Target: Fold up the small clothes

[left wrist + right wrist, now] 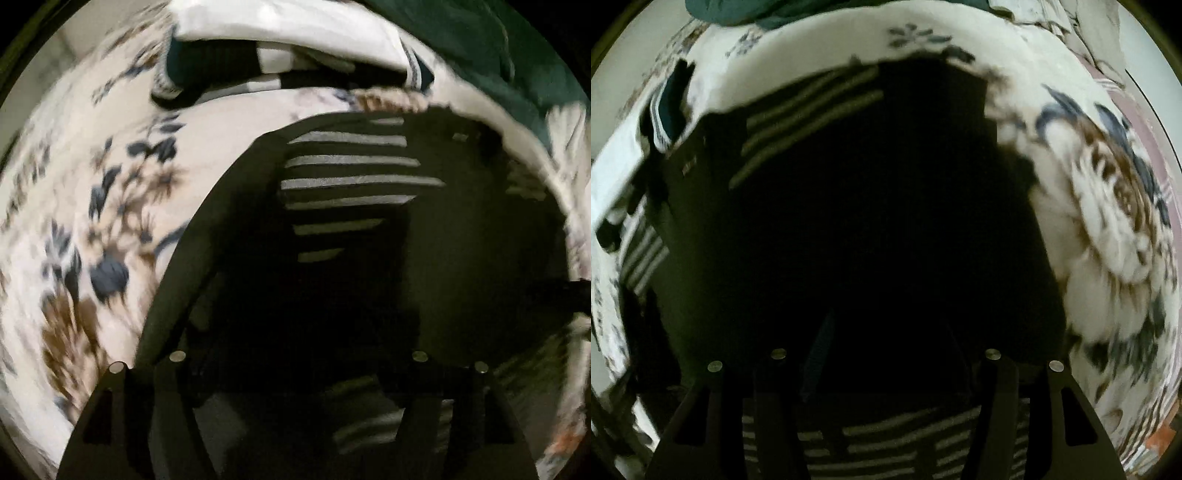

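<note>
A dark garment with pale grey stripes [351, 184] lies on a floral bedsheet [92, 184] and fills the middle of the left wrist view. The same garment [812, 107] fills the middle of the right wrist view. My left gripper [295, 295] hangs right over the cloth; its fingers are lost in the dark fabric. My right gripper [886, 332] is also pressed close over the dark cloth, and its fingertips are hidden in the darkness. Whether either gripper holds cloth cannot be told.
A stack of folded clothes [280, 44], white, dark and teal, lies at the far side of the sheet. A dark green cloth [498, 48] lies at the far right. In the right wrist view more clothes [665, 110] lie at the left.
</note>
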The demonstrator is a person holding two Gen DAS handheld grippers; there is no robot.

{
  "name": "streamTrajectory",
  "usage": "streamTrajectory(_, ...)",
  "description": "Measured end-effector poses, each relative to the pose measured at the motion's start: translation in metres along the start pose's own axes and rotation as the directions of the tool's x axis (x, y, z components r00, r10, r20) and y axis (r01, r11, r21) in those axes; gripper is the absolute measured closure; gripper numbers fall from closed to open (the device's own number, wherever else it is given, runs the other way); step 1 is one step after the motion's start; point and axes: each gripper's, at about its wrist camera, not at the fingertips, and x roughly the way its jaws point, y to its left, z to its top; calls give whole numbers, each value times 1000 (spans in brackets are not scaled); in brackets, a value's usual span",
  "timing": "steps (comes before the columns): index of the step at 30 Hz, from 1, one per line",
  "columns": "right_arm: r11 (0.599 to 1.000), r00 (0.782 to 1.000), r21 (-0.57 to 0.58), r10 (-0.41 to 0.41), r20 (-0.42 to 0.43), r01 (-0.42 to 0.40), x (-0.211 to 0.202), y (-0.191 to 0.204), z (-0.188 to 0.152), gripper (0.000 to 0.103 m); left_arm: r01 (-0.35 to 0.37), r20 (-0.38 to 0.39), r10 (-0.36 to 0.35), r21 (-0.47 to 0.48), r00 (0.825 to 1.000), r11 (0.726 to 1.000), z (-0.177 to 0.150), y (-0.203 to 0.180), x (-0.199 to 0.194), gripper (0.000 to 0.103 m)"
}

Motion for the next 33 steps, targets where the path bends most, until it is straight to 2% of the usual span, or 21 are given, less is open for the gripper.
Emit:
streamTrajectory(2, 1000, 1000, 0, -11, 11, 11, 0, 1, -4, 43, -58, 7, 58, -2, 998, 998, 13, 5, 8, 36)
streamTrajectory(5, 1000, 1000, 16, -10, 19, 9, -2, 3, 0, 43, -112, 11, 113, -82, 994, 990, 30, 31, 18, 36)
streamTrajectory(6, 1000, 1000, 16, -10, 22, 10, -2, 7, 3, 43, -105, 8, 106, -117, 994, 988, 35, 41, 20, 36)
streamTrajectory(9, 1000, 999, 1, -13, 41, 12, -7, 11, 8, 43, -20, 6, 22, -209, 1000, 978, 41, 59, 19, 38)
streamTrajectory(12, 1000, 998, -18, -9, 62, 10, -16, 20, 14, 43, 17, 37, -10, -214, 999, 977, 28, 62, -2, 38)
streamTrajectory(16, 999, 997, -43, 4, 74, -1, -28, 31, 11, 43, 33, 89, -13, -219, 996, 975, -15, 69, -46, 38)
streamTrajectory(19, 998, 998, -58, 28, 53, -25, -35, 36, -5, 43, 77, 93, -50, -321, 994, 944, -65, 88, -76, 38)
streamTrajectory(21, 995, 999, -90, 35, 34, -31, -37, 40, -19, 43, 93, 71, -70, -423, 995, 901, -105, 85, -91, 38)
streamTrajectory(25, 987, 999, -160, 30, -14, -32, -33, 53, -55, 42, 60, 4, -74, -638, 997, 768, -206, 118, -114, 38)
streamTrajectory(28, 980, 999, -199, 15, -49, -25, -28, 63, -76, 42, 27, -22, -71, -784, 997, 620, -274, 149, -118, 39)
streamTrajectory(30, 974, 998, -225, 1, -63, -15, -25, 69, -87, 42, 46, 10, -74, -862, 997, 505, -308, 167, -118, 39)
streamTrajectory(33, 963, 998, -271, -27, -59, 10, -24, 79, -102, 42, 60, 55, -26, -915, 998, 399, -340, 191, -122, 39)
